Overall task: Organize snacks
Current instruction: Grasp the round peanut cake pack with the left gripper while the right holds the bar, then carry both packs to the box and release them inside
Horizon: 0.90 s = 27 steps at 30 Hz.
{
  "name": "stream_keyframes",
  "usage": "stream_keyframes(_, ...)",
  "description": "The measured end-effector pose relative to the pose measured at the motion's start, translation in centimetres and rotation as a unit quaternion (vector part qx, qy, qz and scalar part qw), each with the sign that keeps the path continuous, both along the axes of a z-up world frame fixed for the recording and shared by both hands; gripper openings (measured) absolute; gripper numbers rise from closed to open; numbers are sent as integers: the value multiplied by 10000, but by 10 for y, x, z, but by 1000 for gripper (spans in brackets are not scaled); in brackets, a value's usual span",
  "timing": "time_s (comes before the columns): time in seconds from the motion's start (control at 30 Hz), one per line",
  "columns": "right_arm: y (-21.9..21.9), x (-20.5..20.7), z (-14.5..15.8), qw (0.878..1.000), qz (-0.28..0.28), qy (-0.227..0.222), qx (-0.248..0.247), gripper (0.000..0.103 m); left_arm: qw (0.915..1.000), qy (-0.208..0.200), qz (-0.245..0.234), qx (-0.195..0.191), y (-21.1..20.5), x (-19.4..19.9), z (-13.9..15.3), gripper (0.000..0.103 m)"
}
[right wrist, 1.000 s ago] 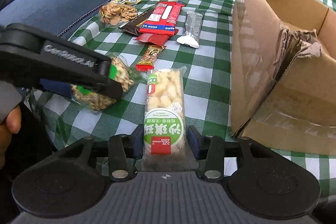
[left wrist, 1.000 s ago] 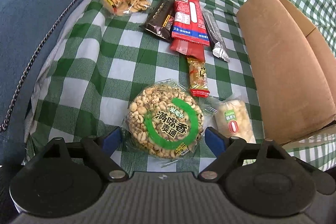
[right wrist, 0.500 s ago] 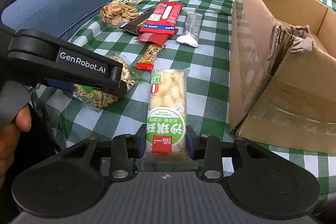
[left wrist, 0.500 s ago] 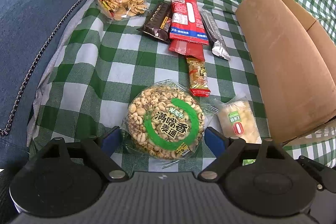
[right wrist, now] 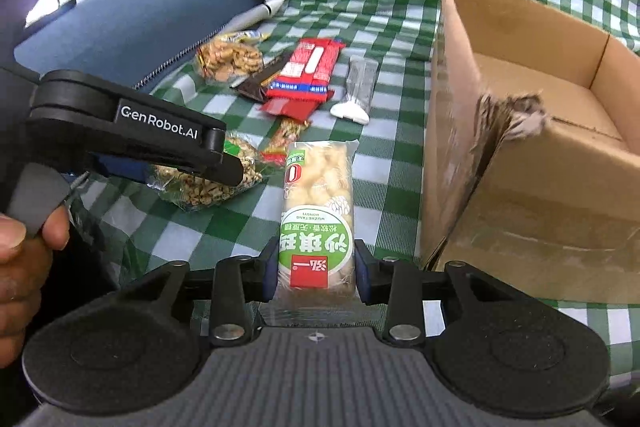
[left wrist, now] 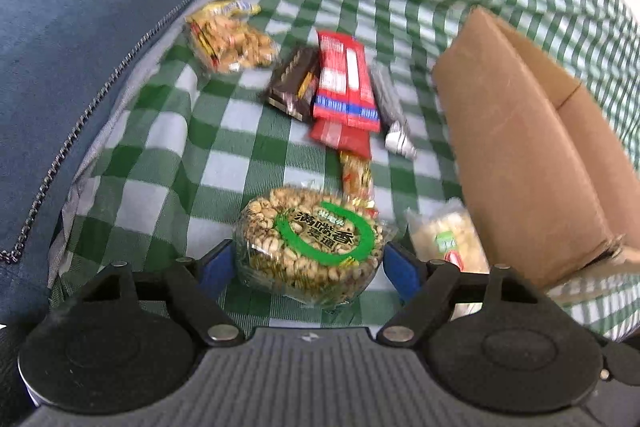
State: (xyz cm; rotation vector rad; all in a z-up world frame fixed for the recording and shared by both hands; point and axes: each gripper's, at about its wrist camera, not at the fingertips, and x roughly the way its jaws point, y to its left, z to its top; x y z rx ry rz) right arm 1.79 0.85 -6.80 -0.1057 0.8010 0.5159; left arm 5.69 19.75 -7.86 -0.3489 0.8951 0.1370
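My left gripper [left wrist: 308, 263] is shut on a round puffed-grain cake pack with a green ring label [left wrist: 312, 247] and holds it lifted and tilted off the checked cloth; it also shows in the right wrist view [right wrist: 204, 183]. My right gripper [right wrist: 316, 275] is shut on the near end of a long white rice-cracker pack with a green label [right wrist: 318, 211], held off the cloth; the pack also shows in the left wrist view [left wrist: 448, 243]. An open cardboard box [right wrist: 532, 147] stands to the right.
On the green checked cloth [left wrist: 160, 147] lie a biscuit bag [left wrist: 228, 41], a dark chocolate pack [left wrist: 294, 83], a red pack [left wrist: 346, 87], a silver bar [left wrist: 394, 115] and a small orange bar [left wrist: 356, 175]. A blue cushion [left wrist: 80, 27] borders the left.
Both grippers have risen with their packs. The round cake pack has left the cloth and tilted. The long cracker pack has lifted, and the right view looks further into the box.
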Motion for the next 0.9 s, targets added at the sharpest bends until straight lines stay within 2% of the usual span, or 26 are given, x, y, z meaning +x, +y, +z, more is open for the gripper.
stream_keyframes(0.27,-1,-10,24,9995,160,-233,138,38,9967,-683,335,-286,13,-15,20,82)
stream_keyframes(0.43,-5,-15,51,9985,208,-494,56,38,9953,-773,416,-413,16,-15,22,82)
stream_keyframes(0.63,-31,-15,77,9962,302,-765,272,38,9951,-843,375,-349,13,-16,24,82)
stream_keyframes(0.8,-67,-6,101,9903,170,-1256,574,38,9938,-1044,295,-249,9,-21,30,82)
stream_keyframes(0.9,-90,3,103,9841,-38,-1631,701,38,9926,-1203,164,-81,1,-24,36,82)
